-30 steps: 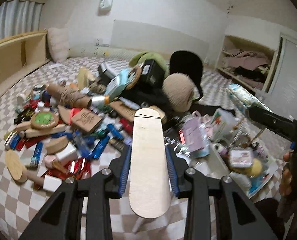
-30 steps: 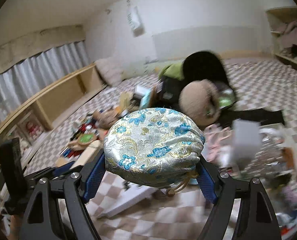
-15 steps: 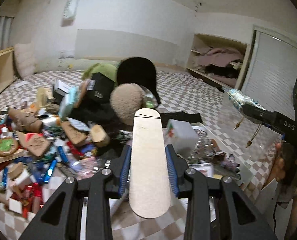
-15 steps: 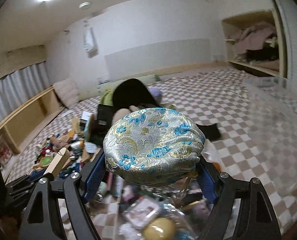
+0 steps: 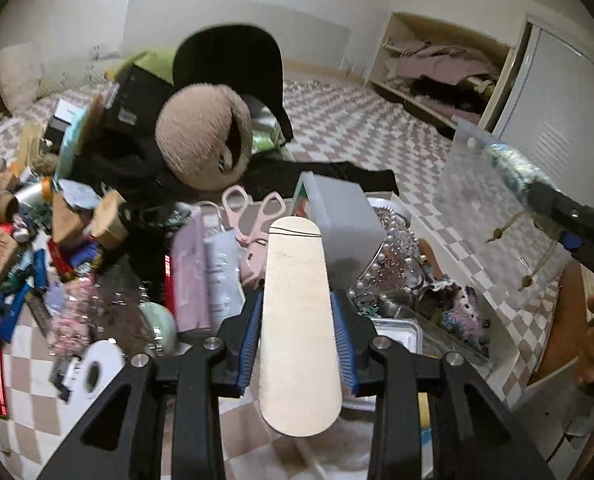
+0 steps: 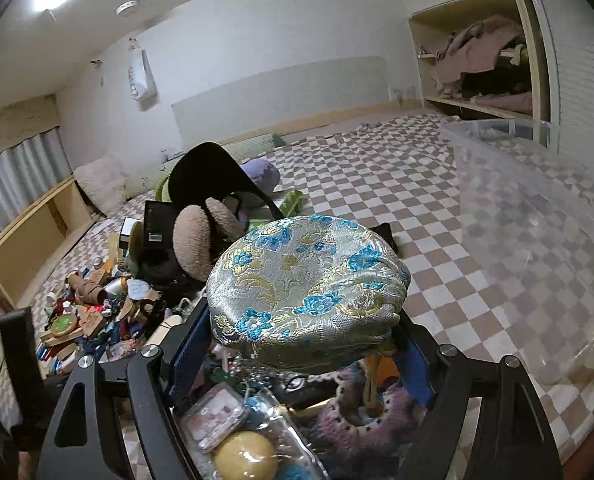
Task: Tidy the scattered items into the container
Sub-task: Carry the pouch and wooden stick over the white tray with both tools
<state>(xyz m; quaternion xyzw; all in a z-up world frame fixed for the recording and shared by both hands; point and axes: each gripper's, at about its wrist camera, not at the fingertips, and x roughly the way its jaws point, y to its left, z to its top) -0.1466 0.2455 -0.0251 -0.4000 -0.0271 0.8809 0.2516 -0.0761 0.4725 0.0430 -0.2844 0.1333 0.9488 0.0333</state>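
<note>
My left gripper (image 5: pixel 297 308) is shut on a flat, light wooden paddle (image 5: pixel 297 320) with rounded ends, held above the near edge of the clear container (image 5: pixel 457 256). My right gripper (image 6: pixel 301 344) is shut on a silver brocade pouch (image 6: pixel 309 284) with blue flowers. It hangs over the container's contents: a yellow ball (image 6: pixel 245 456), a pink crochet piece (image 6: pixel 361 412) and a small pink case (image 6: pixel 217 412). The left wrist view shows the right gripper (image 5: pixel 569 216) at the right edge with the pouch (image 5: pixel 513 164).
A clear lid (image 6: pixel 537 240) stands upright right of the container. Scattered items (image 5: pixel 25 248) lie on the checked floor at left. Behind them are a beige plush (image 5: pixel 205 140), a black cap (image 5: pixel 233 60) and pink scissors (image 5: pixel 253 216). An open closet (image 6: pixel 481 52) is at far right.
Both views have swung right, from the scattered pile toward the container, and dropped closer to it. Each gripper still holds its item.
</note>
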